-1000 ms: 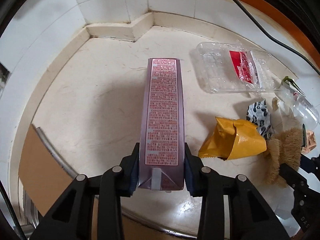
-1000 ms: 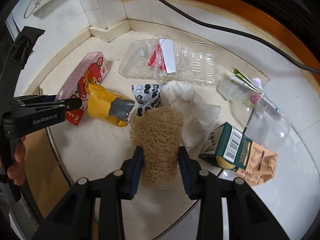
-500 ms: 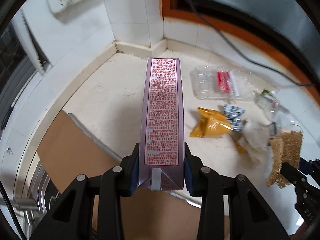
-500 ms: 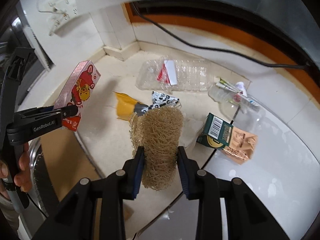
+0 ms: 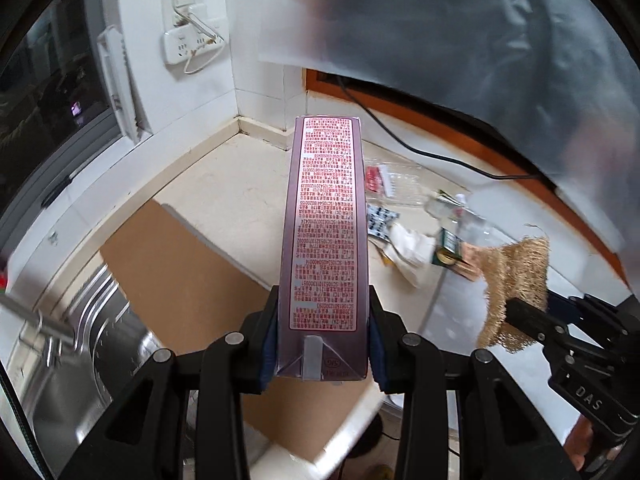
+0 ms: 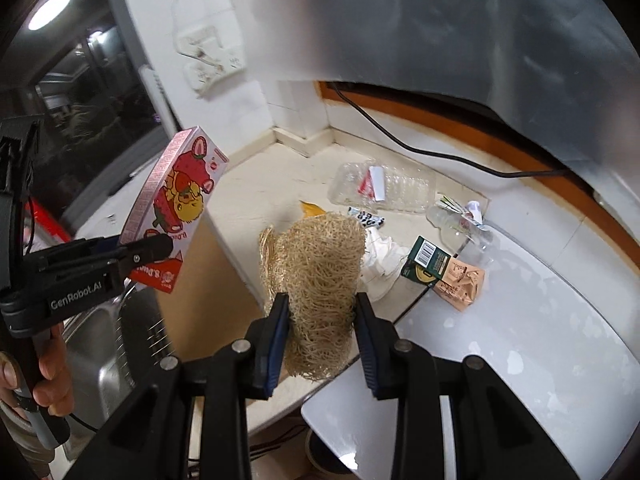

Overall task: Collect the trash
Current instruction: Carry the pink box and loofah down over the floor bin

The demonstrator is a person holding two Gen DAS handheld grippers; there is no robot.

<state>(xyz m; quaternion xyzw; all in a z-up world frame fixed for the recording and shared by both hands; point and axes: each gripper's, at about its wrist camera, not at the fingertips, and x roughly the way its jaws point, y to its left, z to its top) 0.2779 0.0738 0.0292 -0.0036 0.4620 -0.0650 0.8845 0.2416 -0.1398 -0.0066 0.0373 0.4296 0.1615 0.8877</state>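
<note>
Since a second ago you have lifted both grippers up and back from the counter: the litter that lay just under the fingers now sits well below and beyond them, and the sink and wall sockets have come into view.

Your left gripper (image 5: 322, 344) is clamped on the near end of the pink strawberry snack box (image 5: 325, 240), one pad on each long side, so the box runs straight out from the jaws along the fingers, its printed text panel facing the camera. In the right wrist view the same box (image 6: 174, 208) tilts up to the left, held clear of the counter above the stainless sink (image 6: 100, 352).

Your right gripper (image 6: 320, 328) is clenched on the tan loofah scrubber (image 6: 320, 280), gripping its lower part while the bulk fans out above and ahead of the fingers. From the left wrist view the scrubber (image 5: 516, 284) hangs in the air off to the right.

Below the box lies a brown board (image 5: 188, 264) at the counter's edge, beside the sink.

Farther out on the cream countertop (image 6: 256, 184) the rest of the trash remains: a crumpled white tissue (image 6: 380, 260), a green and tan drink carton (image 6: 436, 272), a black-and-white wrapper (image 6: 366, 216), a scrap of yellow bag (image 6: 312, 208) just behind the scrubber, a crushed clear bottle (image 6: 456, 228) and a clear plastic tray (image 6: 384, 188). A black cable (image 6: 420, 148) runs along the back, and a white power strip (image 5: 192, 46) hangs on the wall.
</note>
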